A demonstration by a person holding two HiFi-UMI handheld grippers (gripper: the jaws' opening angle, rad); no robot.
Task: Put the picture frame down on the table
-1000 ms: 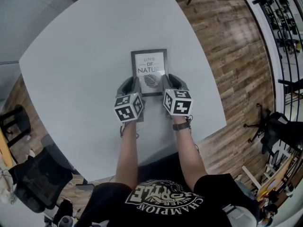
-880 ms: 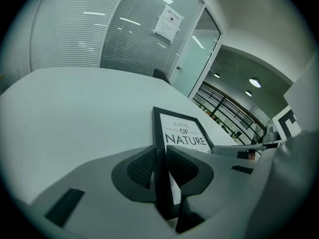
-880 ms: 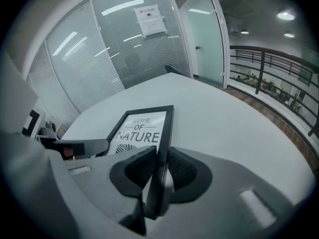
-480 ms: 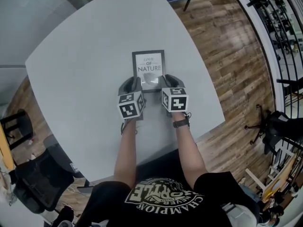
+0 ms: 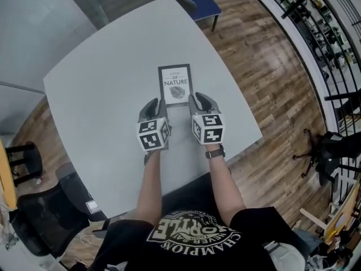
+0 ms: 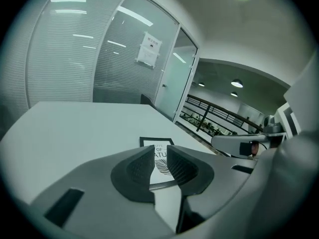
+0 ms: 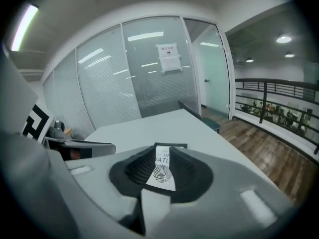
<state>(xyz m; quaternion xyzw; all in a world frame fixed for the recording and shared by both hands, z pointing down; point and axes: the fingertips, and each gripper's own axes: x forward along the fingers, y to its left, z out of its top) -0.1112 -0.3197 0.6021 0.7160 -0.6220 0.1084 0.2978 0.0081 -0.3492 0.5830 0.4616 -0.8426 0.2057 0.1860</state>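
Observation:
The black picture frame (image 5: 175,85) with a white leaf print lies flat on the grey table (image 5: 101,95), just beyond both grippers. My left gripper (image 5: 151,106) hovers near its lower left corner and my right gripper (image 5: 197,101) near its lower right corner. Neither touches it. In the left gripper view the jaws (image 6: 160,154) stand slightly apart with nothing between them, and the frame (image 6: 156,143) shows through the gap. The right gripper (image 7: 163,159) is likewise a little open and empty, with the frame (image 7: 169,145) ahead of it.
A blue chair (image 5: 200,1) stands at the table's far edge. Black office chairs (image 5: 39,219) are at the near left. Wood floor (image 5: 271,78) and a railing run along the right. A glass wall stands beyond the table.
Both grippers have drawn back from the frame's lower corners toward me. The frame now lies free on the table. The head view has shifted, showing more of the table.

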